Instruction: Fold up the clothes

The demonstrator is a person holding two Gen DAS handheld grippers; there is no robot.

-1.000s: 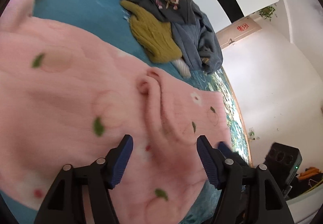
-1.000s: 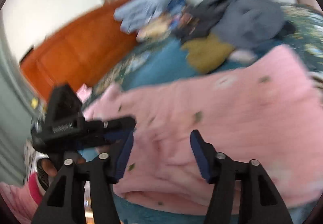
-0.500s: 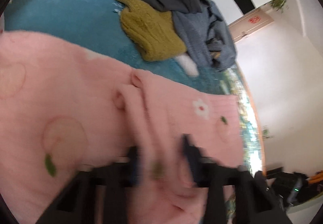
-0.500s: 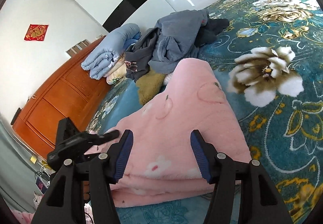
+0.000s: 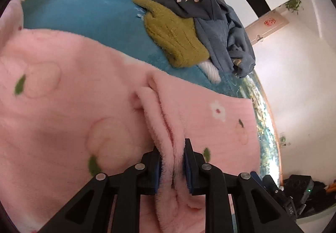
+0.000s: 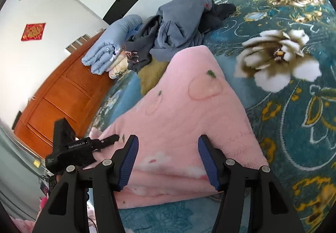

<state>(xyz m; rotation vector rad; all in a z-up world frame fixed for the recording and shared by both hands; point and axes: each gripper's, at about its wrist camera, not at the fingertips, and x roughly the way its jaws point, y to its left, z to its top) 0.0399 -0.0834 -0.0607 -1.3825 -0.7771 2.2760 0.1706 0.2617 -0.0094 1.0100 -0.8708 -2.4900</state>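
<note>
The pink fleece garment (image 5: 84, 107) lay spread on the bed (image 6: 294, 65), over its teal flowered cover. The left gripper (image 5: 172, 166) was pinching a raised ridge of this garment between its blue pads. The right gripper (image 6: 168, 161) stood spread wide above the garment's near edge, holding nothing. Behind, a pile of clothes (image 6: 178, 23) lay near an olive sweater (image 5: 174, 37).

Pink garment (image 5: 84, 107) — fluffy fleece; bedspread (image 6: 304, 107) — matt pile.
</note>
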